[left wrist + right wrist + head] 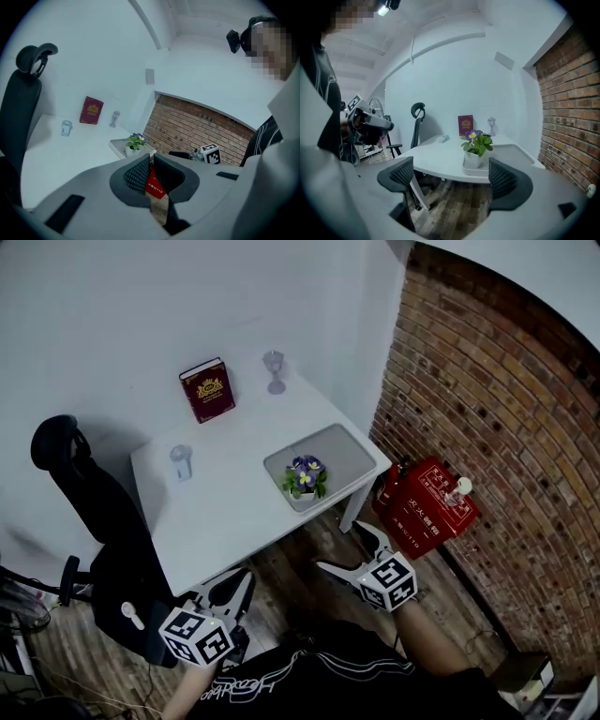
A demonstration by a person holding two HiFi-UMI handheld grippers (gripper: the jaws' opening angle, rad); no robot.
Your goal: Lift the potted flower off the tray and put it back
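While on tray (352, 454), potted flwr (306, 476) (untouched)

A white table (234, 512) meets white walls (112, 306), brick wall (497, 427) right, black chair (84, 493) left, wooden floor (300, 568) near.

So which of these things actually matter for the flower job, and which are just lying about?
Part of the job:
- potted flower
- tray under it
- left gripper
- right gripper

Just lying about:
- red book
- stemmed glass
- small clear cup
- black chair
- red box by the brick wall
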